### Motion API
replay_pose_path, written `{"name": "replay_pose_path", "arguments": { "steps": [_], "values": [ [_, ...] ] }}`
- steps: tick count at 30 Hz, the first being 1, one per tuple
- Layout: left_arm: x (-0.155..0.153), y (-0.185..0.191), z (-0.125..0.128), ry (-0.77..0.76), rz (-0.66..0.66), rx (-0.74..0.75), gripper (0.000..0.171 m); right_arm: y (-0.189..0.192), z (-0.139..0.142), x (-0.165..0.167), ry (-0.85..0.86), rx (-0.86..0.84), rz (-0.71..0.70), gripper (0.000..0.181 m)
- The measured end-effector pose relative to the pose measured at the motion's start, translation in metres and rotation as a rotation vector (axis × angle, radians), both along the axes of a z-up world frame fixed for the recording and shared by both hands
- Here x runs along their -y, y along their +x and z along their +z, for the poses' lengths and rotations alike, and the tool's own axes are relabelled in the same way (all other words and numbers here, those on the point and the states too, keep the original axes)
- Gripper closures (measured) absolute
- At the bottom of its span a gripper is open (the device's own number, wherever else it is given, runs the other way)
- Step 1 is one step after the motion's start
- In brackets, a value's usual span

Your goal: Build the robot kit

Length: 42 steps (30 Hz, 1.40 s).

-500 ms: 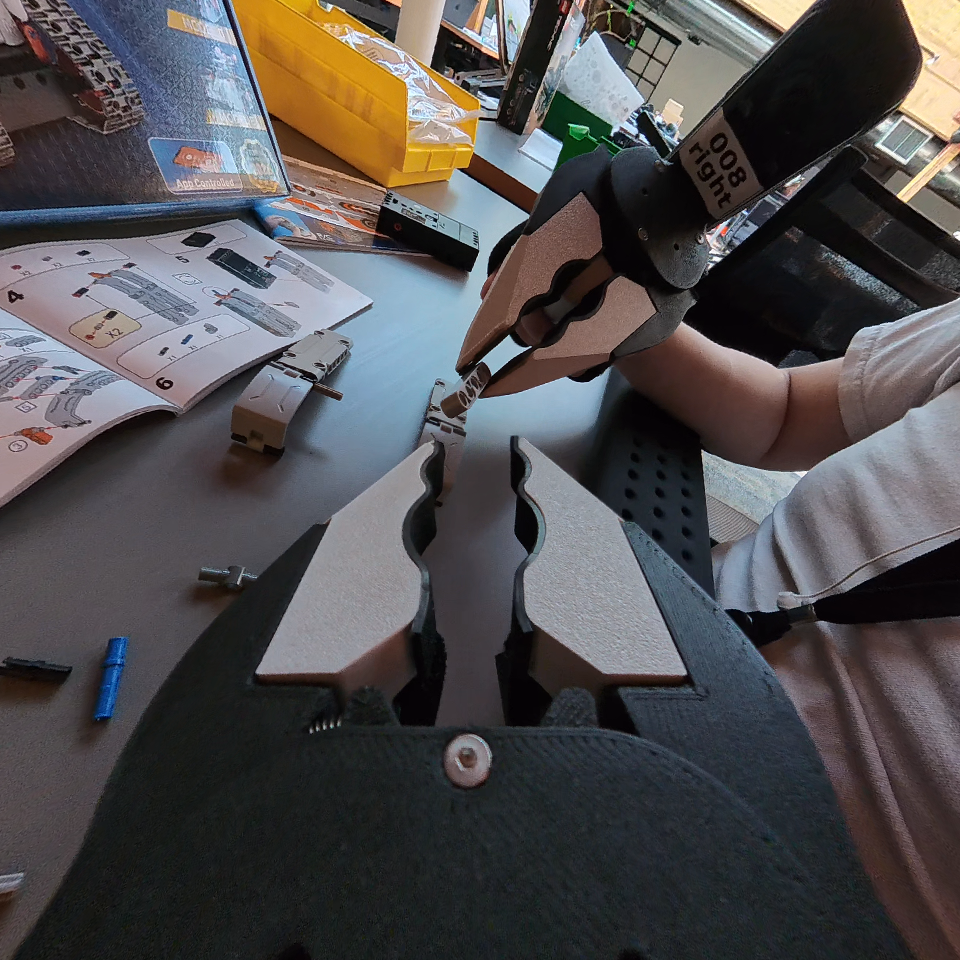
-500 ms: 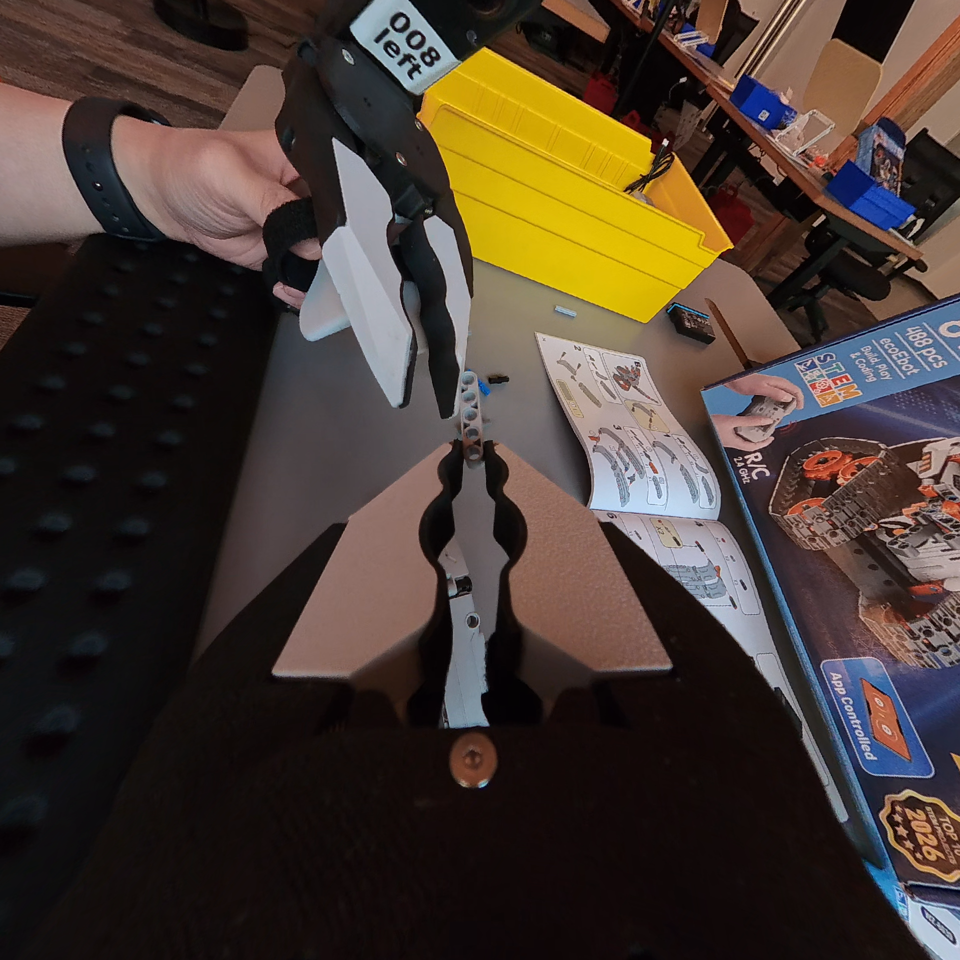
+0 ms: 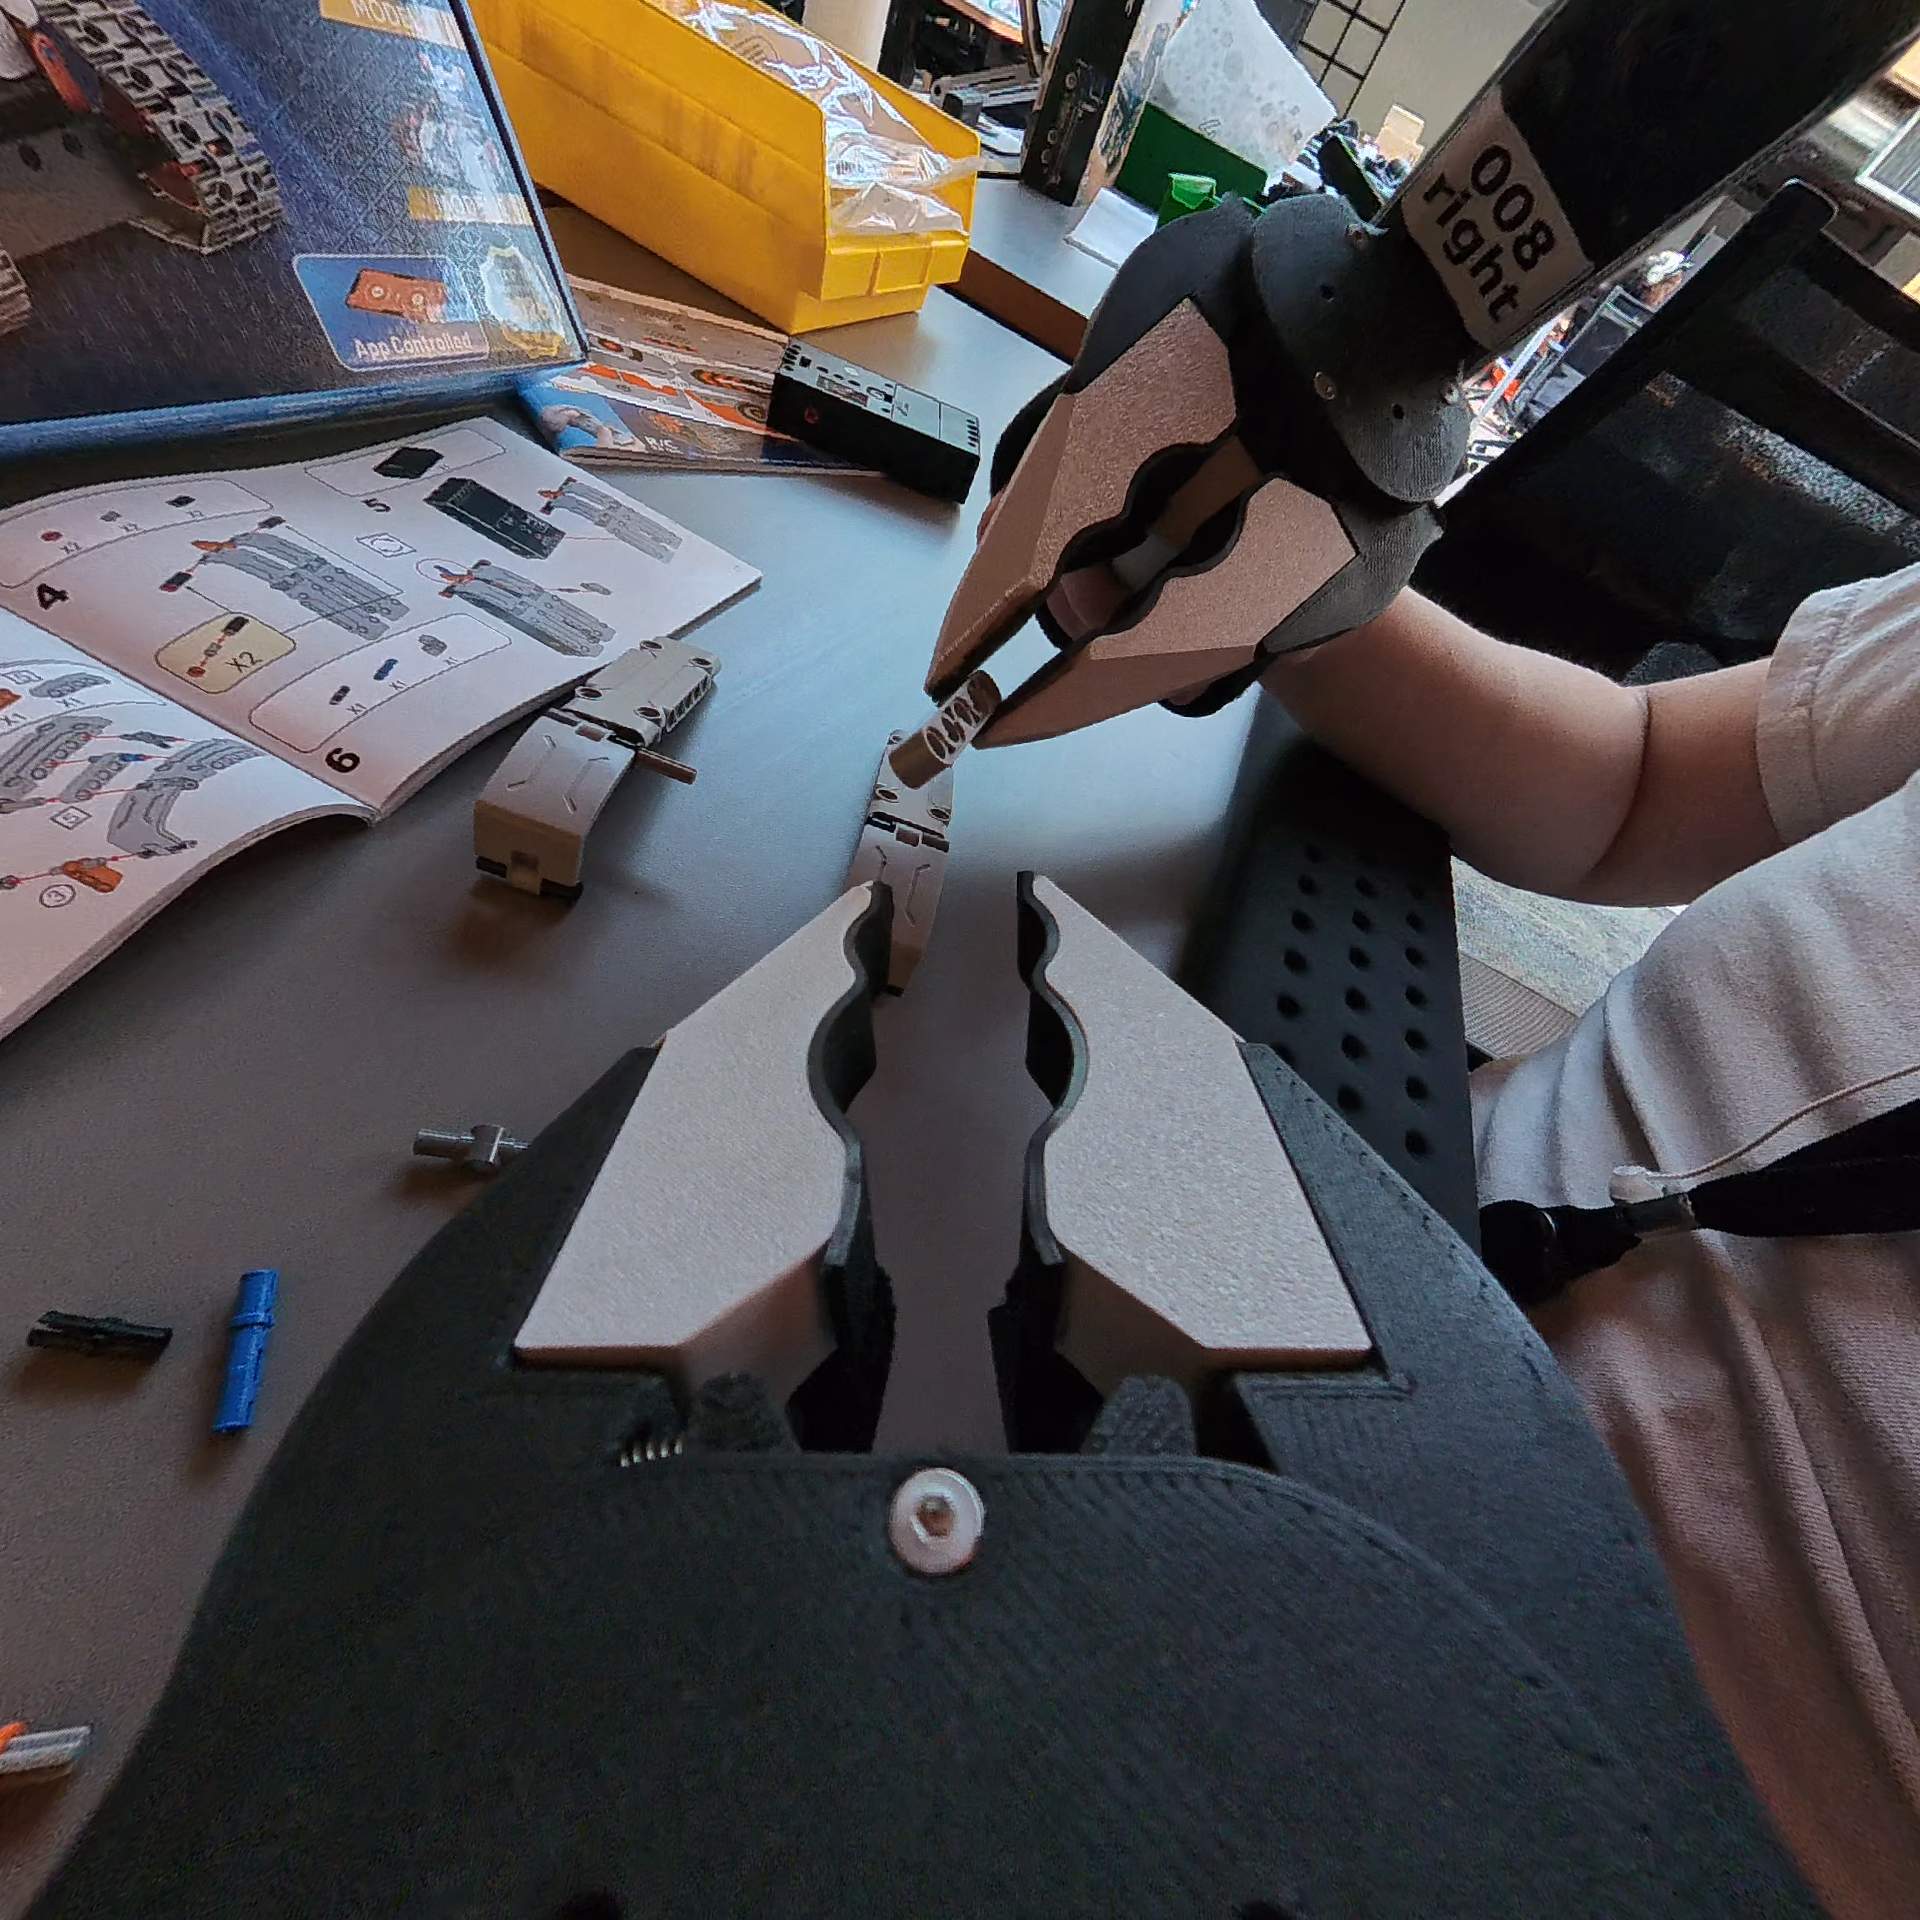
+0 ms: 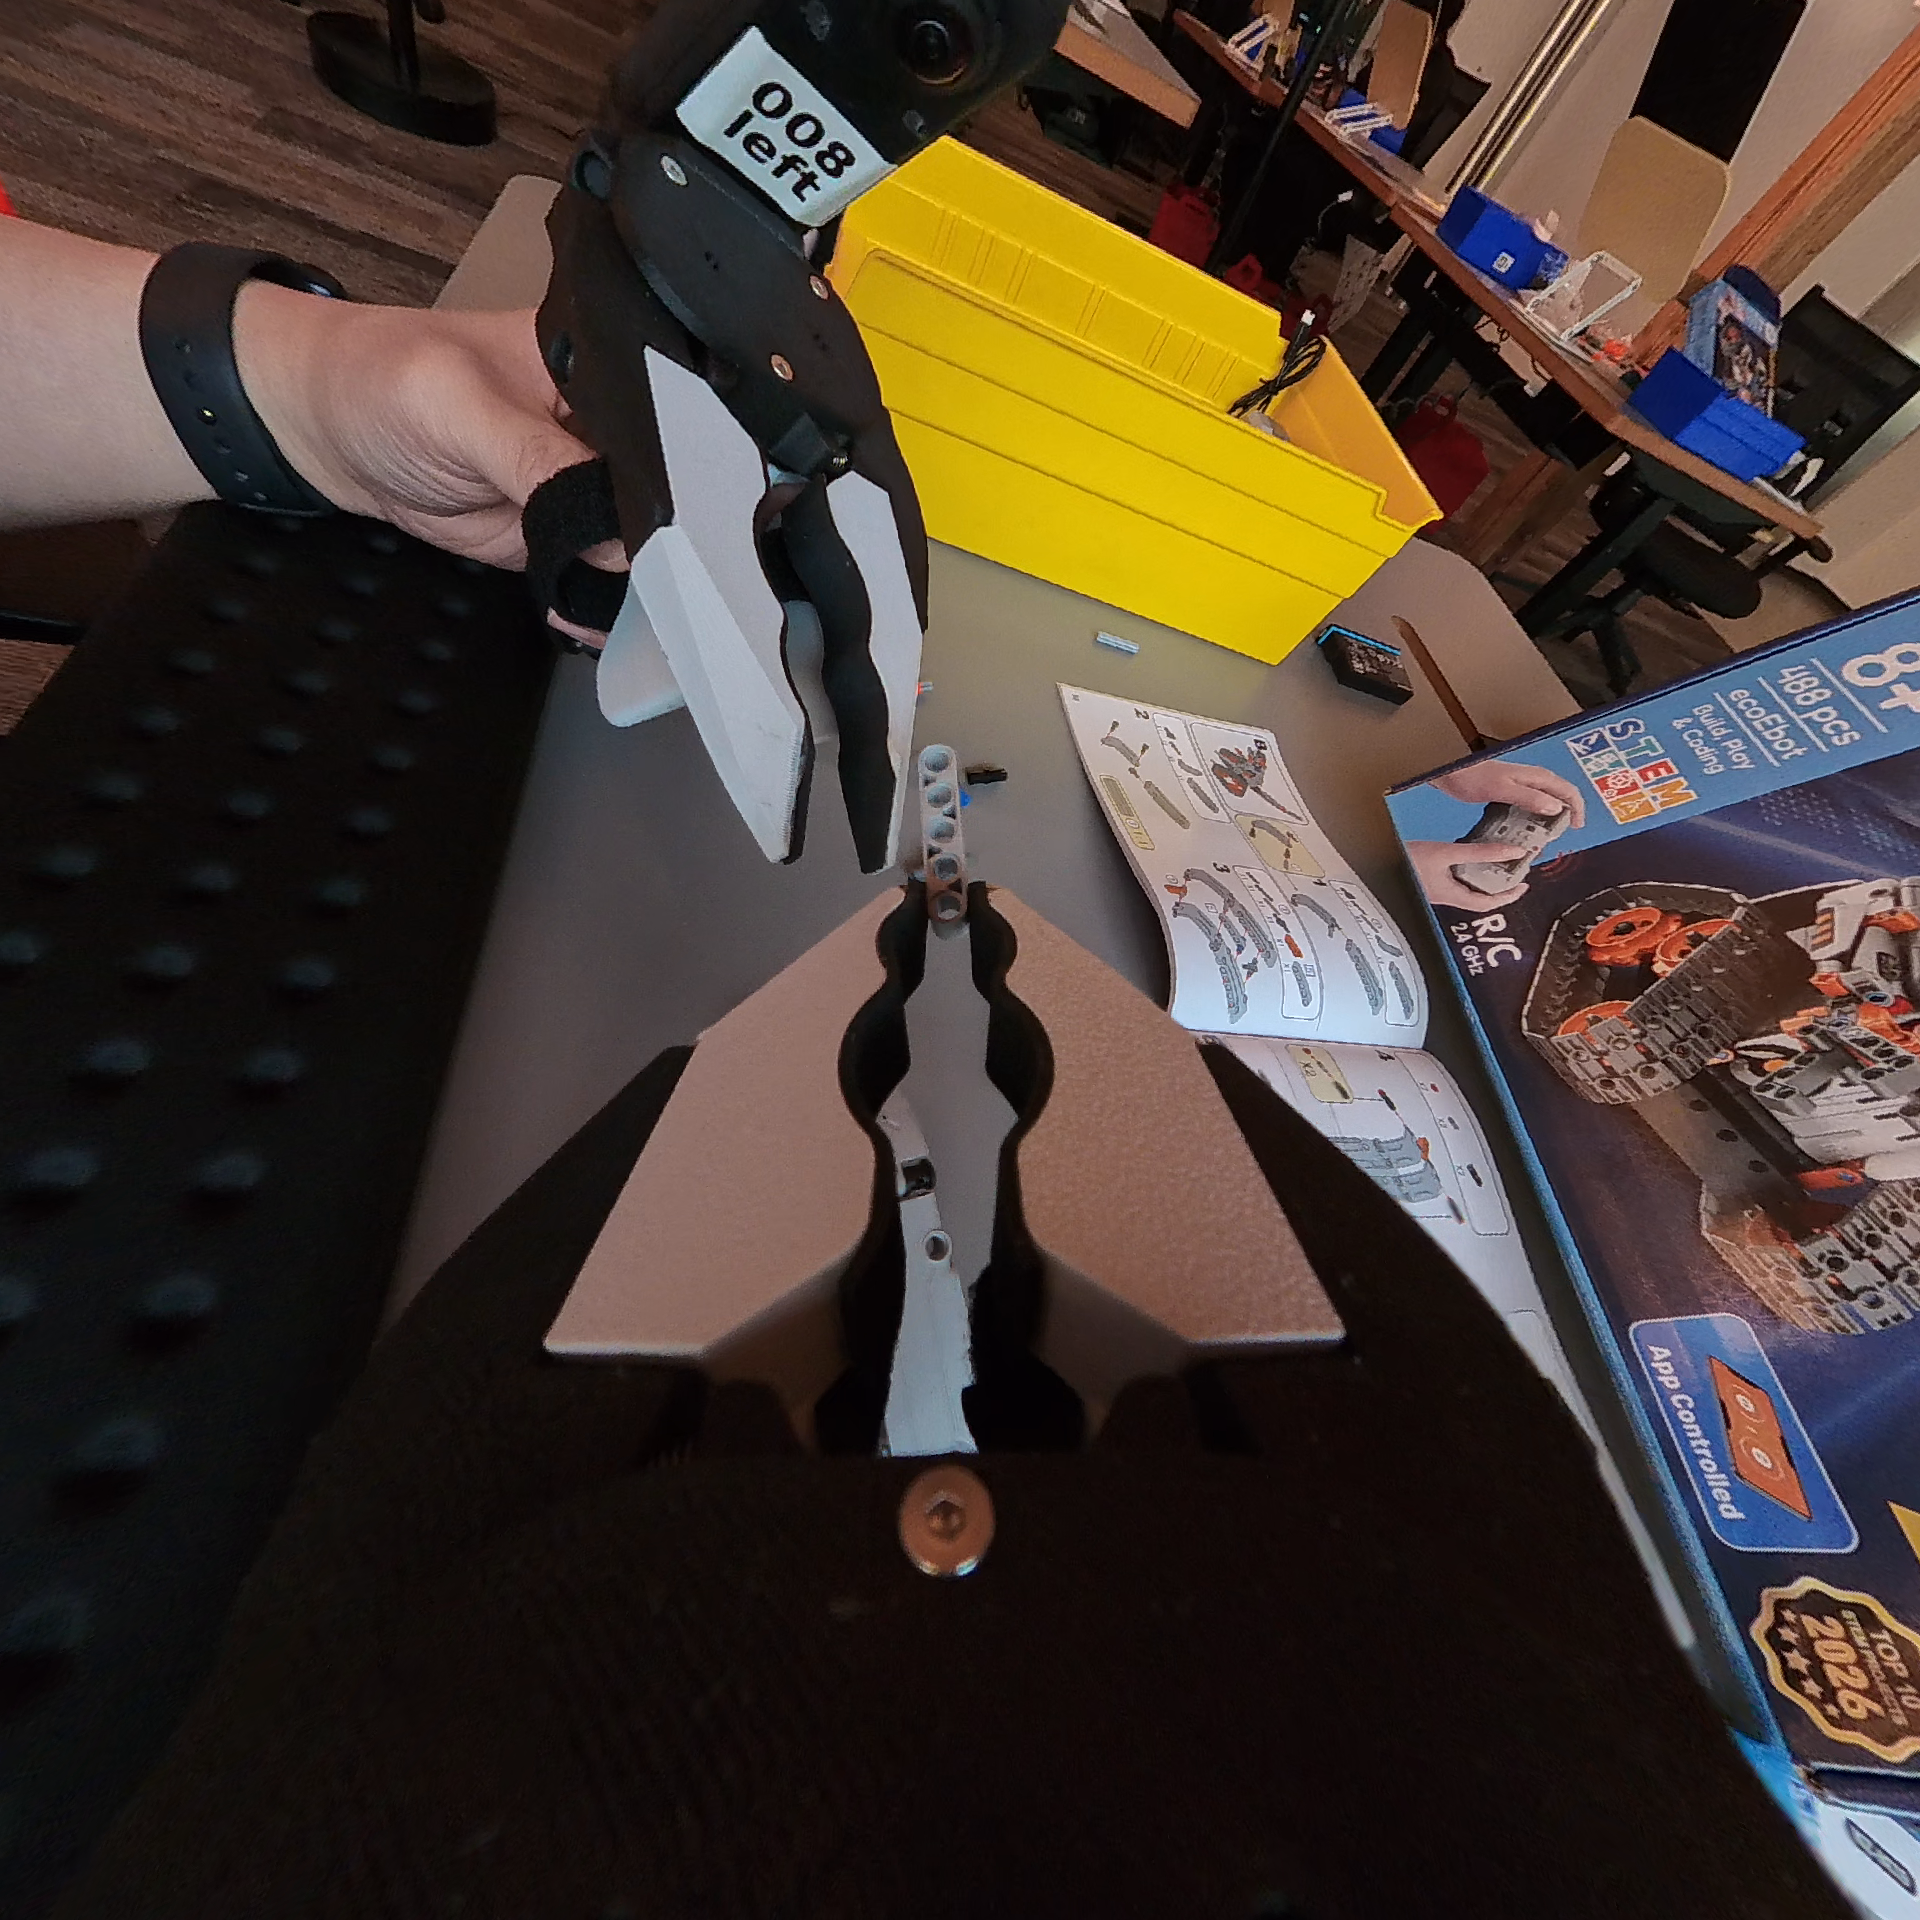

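Note:
My right gripper (image 4: 945, 904) is shut on a grey beam with holes (image 4: 940, 821), whose end sticks out past the fingertips. In the left wrist view the right gripper (image 3: 961, 717) holds the beam (image 3: 945, 738) tilted down just above a pale grey curved panel piece (image 3: 906, 842) lying on the dark table (image 3: 312, 1039). My left gripper (image 3: 951, 894) is open and empty, with its left fingertip beside that panel piece. In the right wrist view the left gripper (image 4: 831, 857) hangs close to the left of the beam's free end, not touching it.
A grey block assembly (image 3: 592, 769), an open instruction booklet (image 3: 312, 623), a blue kit box (image 3: 260, 208), a yellow bin (image 3: 727, 135) and a black battery box (image 3: 883, 426) lie beyond. A grey connector (image 3: 468, 1143), a blue pin (image 3: 246, 1351) and a black pin (image 3: 99, 1333) lie at left. A perforated black surface (image 3: 1340, 987) borders the table at right. Less than 4 cm separates the two grippers' tips.
Almost nothing has changed. In the right wrist view the left gripper sits slightly lower beside the beam's end. The right gripper still holds the beam.

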<state>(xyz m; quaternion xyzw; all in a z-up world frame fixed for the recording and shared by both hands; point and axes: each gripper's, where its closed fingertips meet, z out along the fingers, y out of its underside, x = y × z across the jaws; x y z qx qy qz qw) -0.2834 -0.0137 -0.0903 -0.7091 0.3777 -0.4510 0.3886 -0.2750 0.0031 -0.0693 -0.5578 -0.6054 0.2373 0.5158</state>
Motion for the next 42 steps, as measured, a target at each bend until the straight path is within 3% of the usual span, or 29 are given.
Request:
{"name": "replay_pose_path", "arguments": {
  "steps": [10,16,28,42],
  "values": [
    [0.002,0.001,0.003,0.023,-0.009,0.006,0.15,0.001,0.005,0.003,-0.196,-0.083,0.028,0.174],
    [0.004,0.002,0.003,0.034,-0.019,0.002,0.151,0.0,0.017,0.009,-0.124,-0.116,0.062,0.174],
    [0.005,0.003,0.002,0.038,-0.023,-0.007,0.151,-0.005,0.01,0.016,0.023,-0.026,0.068,0.174],
    [0.006,0.004,0.002,0.048,-0.029,-0.014,0.152,-0.007,0.007,0.017,0.04,0.003,0.061,0.174]
  ]
}}
